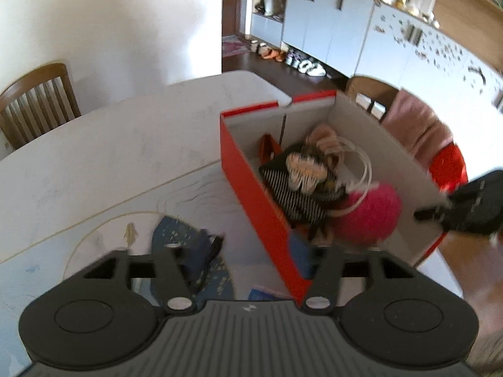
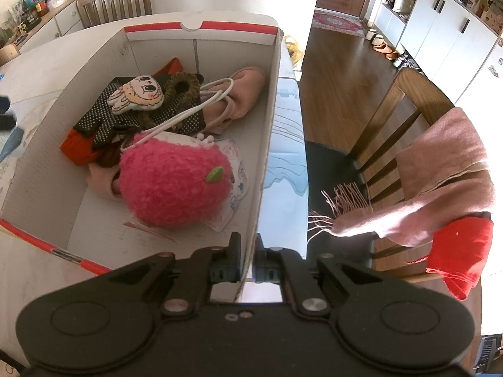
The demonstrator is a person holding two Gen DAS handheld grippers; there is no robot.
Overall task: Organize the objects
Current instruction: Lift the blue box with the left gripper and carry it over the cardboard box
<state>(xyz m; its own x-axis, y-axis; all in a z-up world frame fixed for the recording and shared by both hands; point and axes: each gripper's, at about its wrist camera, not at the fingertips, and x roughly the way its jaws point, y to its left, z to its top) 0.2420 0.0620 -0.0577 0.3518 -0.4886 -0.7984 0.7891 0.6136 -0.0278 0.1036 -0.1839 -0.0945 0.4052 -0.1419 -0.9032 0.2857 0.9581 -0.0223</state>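
A red shoebox (image 1: 248,182) with a white inside stands on the white table (image 1: 110,157). It holds a fluffy pink ball-shaped bag (image 2: 173,185), a cartoon-face charm (image 2: 138,94), a black dotted cloth (image 2: 119,116), pink cloth (image 2: 248,91) and a white cord (image 2: 217,94). My right gripper (image 2: 248,260) is shut on the box's right wall (image 2: 267,144) at its near end. My left gripper (image 1: 248,254) is open above the box's near left corner, with a blue patterned cloth (image 1: 176,242) below its left finger. The right gripper also shows in the left wrist view (image 1: 465,207).
A wooden chair (image 2: 408,119) beside the table carries a pink fringed scarf (image 2: 440,182) and a red cloth (image 2: 459,254). Another chair (image 1: 34,100) stands at the table's far side. White cabinets (image 1: 330,25) line the far wall. The table edge runs right of the box.
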